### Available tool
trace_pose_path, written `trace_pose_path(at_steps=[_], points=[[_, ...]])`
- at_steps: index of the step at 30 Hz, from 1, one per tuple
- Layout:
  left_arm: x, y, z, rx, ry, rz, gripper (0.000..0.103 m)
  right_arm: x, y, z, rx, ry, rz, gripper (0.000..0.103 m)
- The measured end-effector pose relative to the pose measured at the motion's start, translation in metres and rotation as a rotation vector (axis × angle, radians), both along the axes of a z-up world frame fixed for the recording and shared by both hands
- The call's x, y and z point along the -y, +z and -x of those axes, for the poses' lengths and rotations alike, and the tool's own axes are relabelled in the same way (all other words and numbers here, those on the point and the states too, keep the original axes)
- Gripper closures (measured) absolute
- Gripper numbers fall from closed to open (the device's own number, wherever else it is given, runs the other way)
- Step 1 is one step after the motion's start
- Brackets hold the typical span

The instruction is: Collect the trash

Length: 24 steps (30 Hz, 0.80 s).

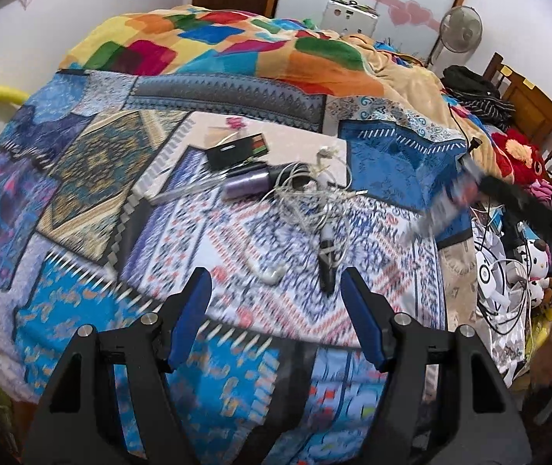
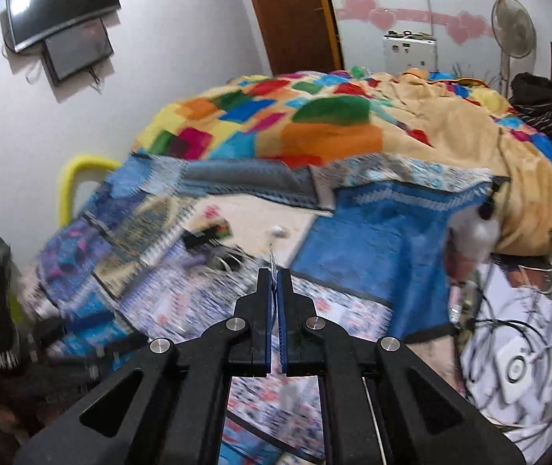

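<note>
1. Trash: a thin, twisted, wire-like scrap (image 2: 272, 259) sticks up from between the tips of the right gripper (image 2: 275, 277), whose blue-padded jaws are pressed together on it. What the scrap is cannot be told; the view is blurred.
2. More loose items lie on the patterned bedspread (image 1: 82, 201) ahead of the left gripper (image 1: 276, 283): a tangle of white cables (image 1: 314, 197), a purple cylinder (image 1: 247, 186), a small black box (image 1: 233, 151) and a black pen-like object (image 1: 326, 267).
3. The pen-like object lies just beyond the left gripper's fingertips, near its right finger, not touching.
4. The left gripper's jaws stand wide apart with nothing between them.
5. Both grippers point steeply down at the bed, above its near edge.
6. A multicoloured blanket (image 2: 314, 124) is heaped farther back.
</note>
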State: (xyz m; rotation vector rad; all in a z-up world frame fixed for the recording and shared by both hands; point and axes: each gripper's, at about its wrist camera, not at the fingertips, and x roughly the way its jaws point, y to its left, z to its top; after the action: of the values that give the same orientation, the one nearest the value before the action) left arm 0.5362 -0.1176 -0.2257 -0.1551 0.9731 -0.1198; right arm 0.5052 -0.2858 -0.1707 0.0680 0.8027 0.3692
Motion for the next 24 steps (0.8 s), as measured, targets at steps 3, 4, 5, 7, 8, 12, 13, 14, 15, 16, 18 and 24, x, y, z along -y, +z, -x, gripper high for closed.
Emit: trace_pose_path(at_steps=[3,4,5,7,8,12,13,14,15,16,18,24], points=[[0.009,-0.012,-0.025,-0.025,-0.011,0.034,0.042,0.009,-0.007,0.001,-0.022,-0.005,0.023,0.1],[0.012,-0.017,-0.034,-0.037,-0.016,0.054,0.045,0.012,-0.01,0.0,-0.034,-0.003,0.025,0.1],[0.014,-0.021,-0.04,-0.047,-0.018,0.063,0.046,0.014,-0.013,-0.001,-0.049,-0.002,0.027,0.1],[0.018,-0.028,-0.05,-0.061,-0.016,0.072,0.049,0.015,-0.019,-0.005,-0.071,0.007,0.023,0.1],[0.019,-0.033,-0.055,-0.067,-0.012,0.073,0.049,0.016,-0.02,-0.004,-0.068,0.011,0.026,0.1],[0.019,-0.047,-0.064,-0.084,0.007,0.064,0.084,0.014,-0.027,-0.009,-0.074,0.009,0.034,0.1],[0.017,-0.051,-0.067,-0.094,0.012,0.074,0.1,0.013,-0.031,-0.011,-0.083,0.008,0.033,0.1],[0.016,-0.053,-0.067,-0.098,0.012,0.083,0.1,0.013,-0.035,-0.013,-0.093,0.011,0.028,0.1],[0.015,-0.054,-0.067,-0.094,0.012,0.092,0.101,0.012,-0.039,-0.016,-0.102,0.014,0.02,0.099],[0.014,-0.053,-0.065,-0.082,0.012,0.097,0.101,0.013,-0.041,-0.018,-0.107,0.008,0.008,0.099],[0.013,-0.048,-0.061,-0.059,0.007,0.097,0.103,0.013,-0.042,-0.021,-0.111,0.004,-0.005,0.099],[0.007,-0.016,-0.051,0.013,0.007,0.085,0.103,0.01,-0.034,-0.014,-0.096,-0.004,-0.005,0.1]])
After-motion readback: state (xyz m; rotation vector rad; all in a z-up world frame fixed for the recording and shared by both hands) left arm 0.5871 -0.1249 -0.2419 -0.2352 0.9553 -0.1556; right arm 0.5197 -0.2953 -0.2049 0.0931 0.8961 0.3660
